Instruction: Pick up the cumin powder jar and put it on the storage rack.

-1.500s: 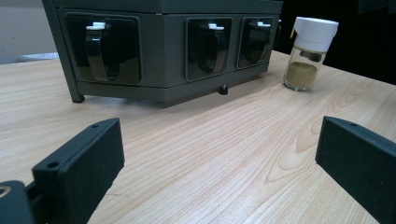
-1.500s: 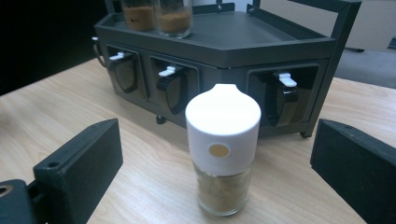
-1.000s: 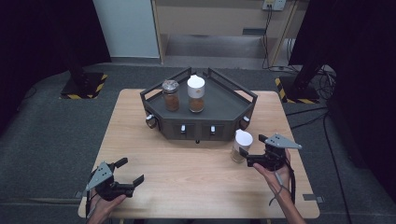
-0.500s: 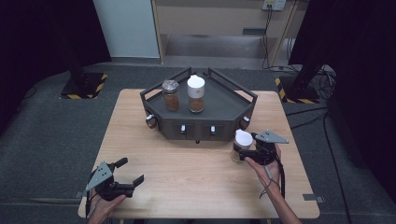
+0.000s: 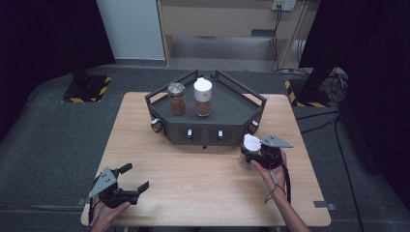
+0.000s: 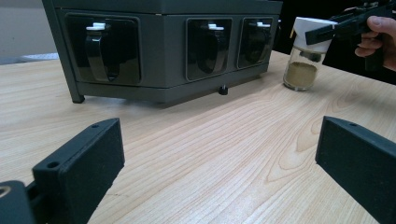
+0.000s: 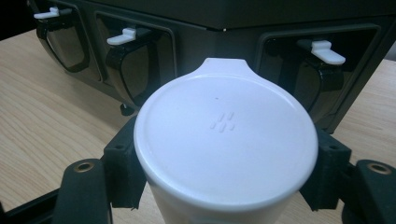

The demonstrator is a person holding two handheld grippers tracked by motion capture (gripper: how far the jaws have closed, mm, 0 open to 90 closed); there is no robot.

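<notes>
- A pale wooden table (image 5: pixel 203 179) stands on grey carpet in a dim room, with a light door and a wooden wall panel behind it.
- A small clear glass jar with a white plastic flip lid and tan powder in its lower part (image 5: pixel 249 151) stands upright on the table, at about four o'clock from the table's middle, just in front of the rack's right corner.
- The right gripper (image 5: pixel 255 153) has just been closing and now clamps this jar from both sides just under the lid; in the right gripper view its black pads (image 7: pixel 122 161) press against the white lid (image 7: pixel 226 140) left and right.
- The person's right hand (image 5: pixel 270 164) holds that gripper from the five o'clock side of the jar.
- A dark grey angular metal rack with a raised rail (image 5: pixel 227 99) sits at twelve o'clock on the table; its front carries black dispenser pockets with white tabs (image 6: pixel 100 46).
- On the rack's top stand a glass jar with a silver lid and brown contents (image 5: pixel 177 99) and, just beside it at three o'clock, a taller jar with a white lid (image 5: pixel 203 96).
- The left gripper (image 5: pixel 129 182) rests at seven o'clock near the table's front edge, well apart from the jar, its jaws spread wide with bare wood between them.
</notes>
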